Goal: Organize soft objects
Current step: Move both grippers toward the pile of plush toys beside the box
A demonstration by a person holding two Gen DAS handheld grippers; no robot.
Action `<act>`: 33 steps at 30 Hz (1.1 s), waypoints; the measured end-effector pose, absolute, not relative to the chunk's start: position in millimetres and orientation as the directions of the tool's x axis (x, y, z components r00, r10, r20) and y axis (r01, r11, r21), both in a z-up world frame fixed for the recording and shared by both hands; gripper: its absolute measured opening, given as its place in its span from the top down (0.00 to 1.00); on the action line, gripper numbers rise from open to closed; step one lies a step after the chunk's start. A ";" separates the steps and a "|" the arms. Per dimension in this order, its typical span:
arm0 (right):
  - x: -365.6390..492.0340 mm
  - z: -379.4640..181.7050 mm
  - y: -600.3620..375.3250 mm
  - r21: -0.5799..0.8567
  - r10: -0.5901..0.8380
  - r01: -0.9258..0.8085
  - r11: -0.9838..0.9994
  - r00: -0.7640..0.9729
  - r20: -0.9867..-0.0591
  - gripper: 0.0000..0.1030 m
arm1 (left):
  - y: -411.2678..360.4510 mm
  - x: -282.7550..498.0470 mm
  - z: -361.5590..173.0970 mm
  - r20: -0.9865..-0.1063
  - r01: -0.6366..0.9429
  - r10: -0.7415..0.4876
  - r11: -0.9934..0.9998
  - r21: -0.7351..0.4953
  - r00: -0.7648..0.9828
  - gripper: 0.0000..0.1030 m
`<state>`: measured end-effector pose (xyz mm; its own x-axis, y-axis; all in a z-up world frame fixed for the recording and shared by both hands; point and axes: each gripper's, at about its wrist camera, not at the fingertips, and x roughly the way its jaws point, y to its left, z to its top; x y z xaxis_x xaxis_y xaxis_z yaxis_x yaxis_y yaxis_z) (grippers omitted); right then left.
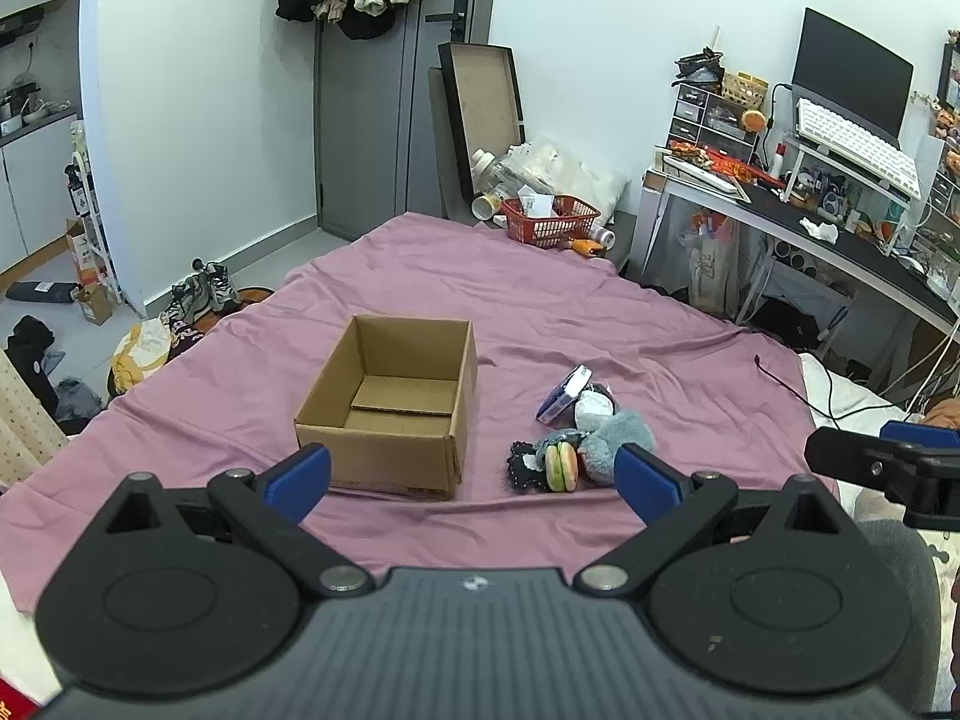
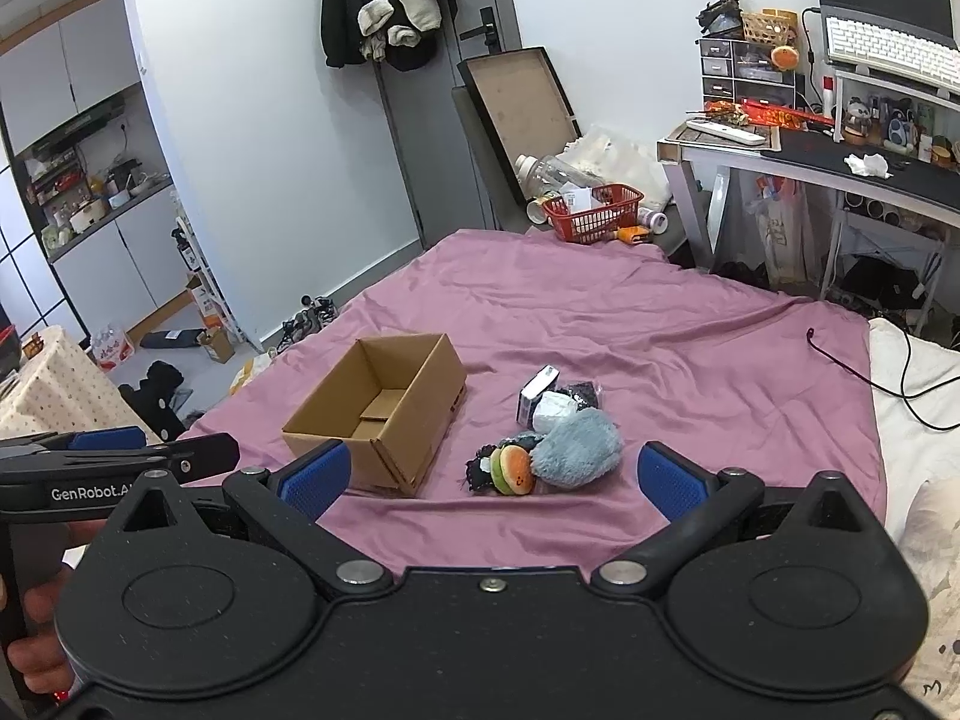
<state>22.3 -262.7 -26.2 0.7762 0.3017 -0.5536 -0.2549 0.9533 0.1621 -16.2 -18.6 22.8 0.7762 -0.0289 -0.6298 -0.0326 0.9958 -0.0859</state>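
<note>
Matt brown corrugated cardboard forms the box (image 1: 390, 402), the bedsheet (image 1: 540, 300) is smooth, slightly wrinkled mauve cloth, the grey toy (image 2: 576, 447) is shaggy plush, the burger toy (image 2: 513, 470) soft fabric, and both grippers show matt black plastic with blue ribbed pads (image 2: 315, 477).

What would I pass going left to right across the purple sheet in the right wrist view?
cardboard box → burger plush → grey fluffy toy → black cable

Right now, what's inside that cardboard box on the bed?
The cardboard box looks empty: only its folded bottom flaps show. Its near wall hides the front strip of the floor. The soft toys lie outside, beside it.
</note>
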 end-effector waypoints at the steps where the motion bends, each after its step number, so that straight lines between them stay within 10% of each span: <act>1: 23.3 -27.4 -263.6 0.156 0.298 -0.255 0.954 0.779 -0.551 0.00 | -19.2 -14.6 22.2 -0.630 -0.035 -0.029 0.995 -0.089 0.776 0.03; 22: 93.0 -84.0 -290.3 0.331 0.368 -0.190 0.924 0.667 -0.647 0.02 | -38.9 41.7 -26.8 -0.662 -0.062 -0.019 0.993 -0.098 0.749 0.06; 33: 135.9 -124.1 -291.8 0.473 0.448 -0.118 0.873 0.576 -0.684 0.22 | -40.5 77.0 -57.9 -0.689 -0.086 -0.032 0.987 -0.136 0.724 0.28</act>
